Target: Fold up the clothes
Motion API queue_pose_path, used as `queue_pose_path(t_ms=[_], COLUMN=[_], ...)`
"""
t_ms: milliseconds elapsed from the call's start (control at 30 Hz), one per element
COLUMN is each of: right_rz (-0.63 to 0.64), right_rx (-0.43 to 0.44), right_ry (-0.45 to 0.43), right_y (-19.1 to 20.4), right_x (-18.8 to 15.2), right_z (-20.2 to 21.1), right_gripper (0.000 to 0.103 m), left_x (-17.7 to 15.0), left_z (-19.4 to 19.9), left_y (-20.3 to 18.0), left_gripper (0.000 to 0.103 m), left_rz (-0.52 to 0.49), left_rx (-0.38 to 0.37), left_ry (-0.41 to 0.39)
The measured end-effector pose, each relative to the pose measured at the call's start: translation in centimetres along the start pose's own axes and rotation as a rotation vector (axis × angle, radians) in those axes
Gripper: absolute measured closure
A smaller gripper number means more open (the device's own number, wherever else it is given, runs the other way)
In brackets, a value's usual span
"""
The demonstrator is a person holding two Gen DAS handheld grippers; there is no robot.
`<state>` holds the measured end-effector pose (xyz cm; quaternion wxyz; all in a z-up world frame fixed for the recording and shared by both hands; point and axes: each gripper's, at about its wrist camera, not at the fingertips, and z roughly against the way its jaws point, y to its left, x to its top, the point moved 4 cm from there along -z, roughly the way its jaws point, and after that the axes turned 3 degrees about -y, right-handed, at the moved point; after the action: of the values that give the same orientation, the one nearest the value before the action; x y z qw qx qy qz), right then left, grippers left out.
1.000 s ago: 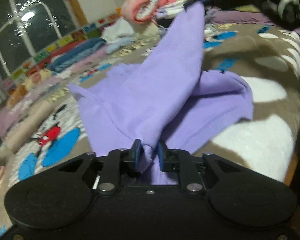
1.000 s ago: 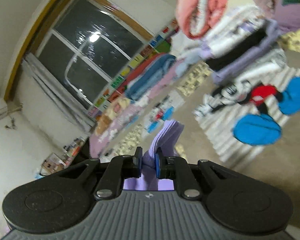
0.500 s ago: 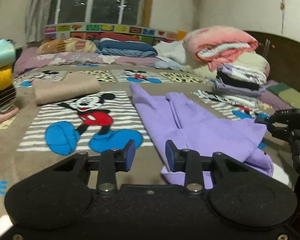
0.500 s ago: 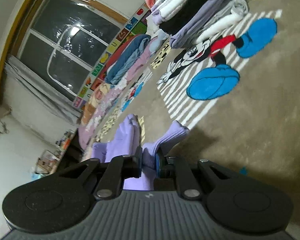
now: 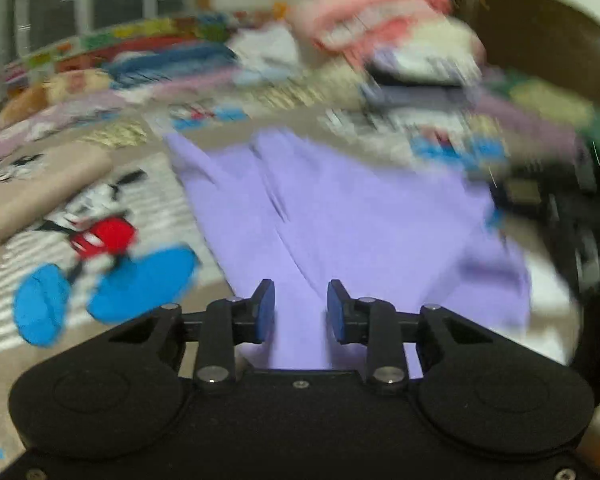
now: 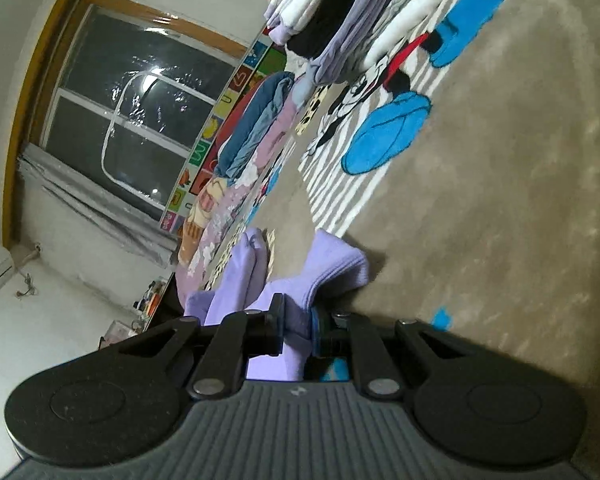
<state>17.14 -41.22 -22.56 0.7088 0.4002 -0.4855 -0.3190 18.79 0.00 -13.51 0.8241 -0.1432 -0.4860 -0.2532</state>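
My left tongs have a small gap, and the jaws are closing a little right now. The purple garment lies under that gap, flat on the brown cartoon blanket, but the blue pads do not pinch it. This picture is blurry.

My right tongs are nearly shut and pinch a fold of the purple garment at its edge, low by the blanket.

A tall pile of folded clothes sits further back. I see letters on the colorful strip under the window, but I cannot read them well.
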Motion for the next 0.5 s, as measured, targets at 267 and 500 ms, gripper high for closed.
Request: queue_pose_path(t_ms=[267, 500], right_rz=[-0.051, -0.057], right_rx=[0.099, 0.133], right_ry=[-0.002, 0.004], right_y=[-0.7, -0.9], right_x=[0.5, 0.7], right_z=[0.2, -0.1], right_gripper=[0.089, 0.089], left_x=[5.2, 7.7], left_z=[-7.8, -17.5], left_y=[6.3, 9.3], left_gripper=[0.076, 0.076], left_rz=[0.123, 0.051], left_rx=[0.184, 0.260], left_ry=[-0.028, 0.059])
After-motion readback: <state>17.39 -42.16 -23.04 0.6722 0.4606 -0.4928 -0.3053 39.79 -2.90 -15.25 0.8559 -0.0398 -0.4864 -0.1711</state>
